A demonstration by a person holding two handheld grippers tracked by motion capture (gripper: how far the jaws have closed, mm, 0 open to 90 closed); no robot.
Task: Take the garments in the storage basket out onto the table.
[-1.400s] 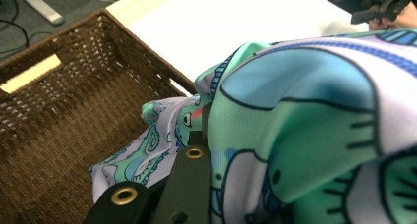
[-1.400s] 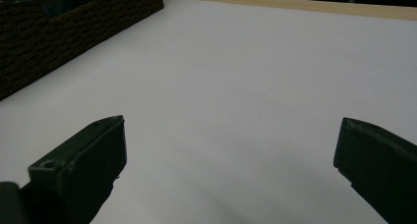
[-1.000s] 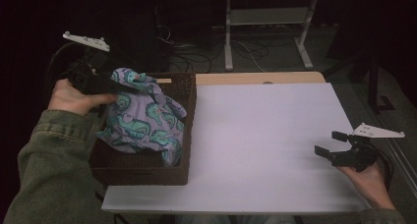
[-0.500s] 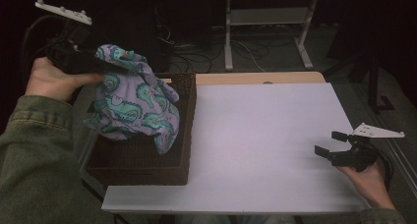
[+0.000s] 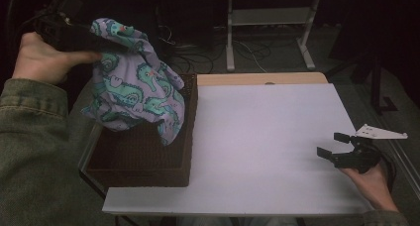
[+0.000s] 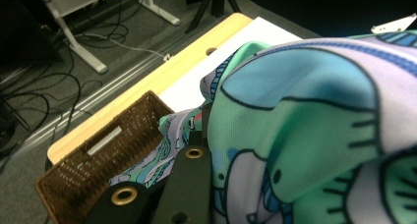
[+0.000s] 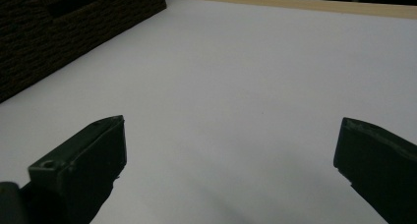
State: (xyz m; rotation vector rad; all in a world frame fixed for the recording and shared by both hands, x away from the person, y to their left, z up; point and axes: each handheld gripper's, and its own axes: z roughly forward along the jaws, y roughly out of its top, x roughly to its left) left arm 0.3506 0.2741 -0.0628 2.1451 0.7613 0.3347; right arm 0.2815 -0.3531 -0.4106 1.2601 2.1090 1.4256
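Olive-green sleeve [image 5: 29, 137] fills the lower left; black left gripper [image 5: 106, 46] upper left, brass-ringed screw holes [image 6: 124, 195]; right gripper [image 5: 331, 145] wears a grey three-cornered plate [image 5: 380, 132].

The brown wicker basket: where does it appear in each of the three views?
High view: the basket is at lower left, under the seahorse cloth.
Left gripper view: lower left, beside the cloth.
Right gripper view: upper left corner.
Shared landmark: the white tabletop.

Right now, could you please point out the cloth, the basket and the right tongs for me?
cloth [image 5: 136, 94]: high view, middle of the hanging printed fabric.
basket [image 5: 143, 175]: high view, its near wall.
right tongs [image 5: 333, 144]: high view, midway between the open tips.
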